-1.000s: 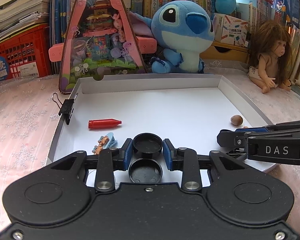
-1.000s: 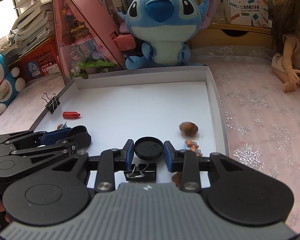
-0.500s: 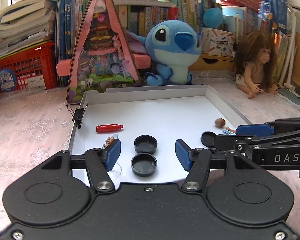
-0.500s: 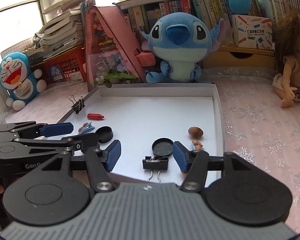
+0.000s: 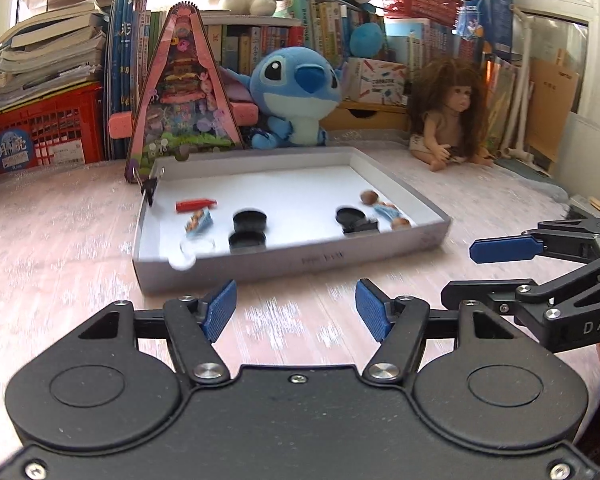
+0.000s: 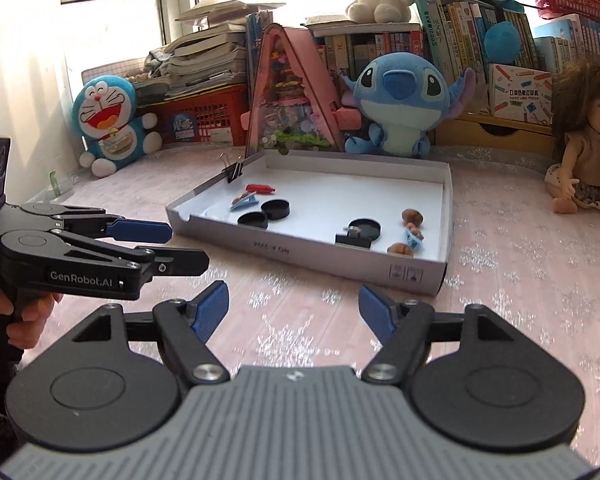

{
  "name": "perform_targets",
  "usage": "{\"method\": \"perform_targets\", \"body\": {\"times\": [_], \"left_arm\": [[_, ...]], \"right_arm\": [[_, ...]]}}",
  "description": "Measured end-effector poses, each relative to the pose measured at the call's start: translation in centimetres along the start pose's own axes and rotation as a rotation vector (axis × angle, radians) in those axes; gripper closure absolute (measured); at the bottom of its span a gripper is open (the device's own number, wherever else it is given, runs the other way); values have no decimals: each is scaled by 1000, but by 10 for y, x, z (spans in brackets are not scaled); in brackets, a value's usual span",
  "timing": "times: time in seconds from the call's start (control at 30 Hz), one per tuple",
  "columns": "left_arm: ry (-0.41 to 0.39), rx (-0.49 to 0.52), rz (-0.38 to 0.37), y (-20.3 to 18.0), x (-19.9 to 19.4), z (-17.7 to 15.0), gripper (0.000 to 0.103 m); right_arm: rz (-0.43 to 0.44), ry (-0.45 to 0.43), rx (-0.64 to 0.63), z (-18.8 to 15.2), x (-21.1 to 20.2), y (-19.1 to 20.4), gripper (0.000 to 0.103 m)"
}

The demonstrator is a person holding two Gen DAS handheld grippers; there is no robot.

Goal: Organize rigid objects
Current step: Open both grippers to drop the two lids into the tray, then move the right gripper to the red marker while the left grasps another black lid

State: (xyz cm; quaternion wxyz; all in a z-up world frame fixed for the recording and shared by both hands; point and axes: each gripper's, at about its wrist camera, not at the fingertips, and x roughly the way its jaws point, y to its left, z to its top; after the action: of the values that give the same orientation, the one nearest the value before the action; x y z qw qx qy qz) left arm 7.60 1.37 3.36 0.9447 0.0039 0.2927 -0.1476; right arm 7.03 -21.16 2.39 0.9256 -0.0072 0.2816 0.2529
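A shallow white box tray (image 5: 300, 258) (image 6: 320, 254) sits on the pink cloth. In it lie two black caps side by side (image 5: 250, 220) (image 6: 276, 208), a third black cap (image 5: 350, 215) (image 6: 365, 228) by a black binder clip (image 6: 353, 240), a red crayon-like piece (image 5: 195, 205) (image 6: 261, 188), small blue figures (image 5: 200, 221) (image 6: 413, 236) and nuts (image 6: 413, 216). My left gripper (image 5: 296, 312) is open and empty, in front of the tray. My right gripper (image 6: 294, 308) is open and empty, also short of the tray.
A binder clip (image 5: 150, 189) (image 6: 234, 170) grips the tray's far left rim. Behind the tray stand a pink triangular toy house (image 5: 184, 92), a blue Stitch plush (image 5: 296, 96) and a doll (image 5: 450, 120). A Doraemon plush (image 6: 108, 120) and red crates sit at the left.
Both grippers have let go of their black caps, opened wide and drawn back out of the tray. The caps now lie in the tray.
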Motion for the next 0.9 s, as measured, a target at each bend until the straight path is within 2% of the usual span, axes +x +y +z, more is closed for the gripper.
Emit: {"method": "perform_targets", "body": {"times": [0.2,0.33,0.47,0.67,0.77,0.9], "left_arm": [[7,36,-49,-10,-34,-35,39],[11,63,-99,-15,-53,-52,38],[37,116,-149,-23,-62,-63,41],[85,144,-190,-33,-58,-73,57],[80,143,-185,-36,-55,-75,72],[65,134,-153,-34,-52,-72,73]], "right_arm": [[31,49,-68,-34,-12,17,21],[86,65,-104,-47,-17,31,20],[59,75,-173,-51,-13,44,20],[27,76,-136,-52,-11,37,20],[17,81,-127,-52,-11,34,20],[45,77,-127,-52,-12,35,20]]}}
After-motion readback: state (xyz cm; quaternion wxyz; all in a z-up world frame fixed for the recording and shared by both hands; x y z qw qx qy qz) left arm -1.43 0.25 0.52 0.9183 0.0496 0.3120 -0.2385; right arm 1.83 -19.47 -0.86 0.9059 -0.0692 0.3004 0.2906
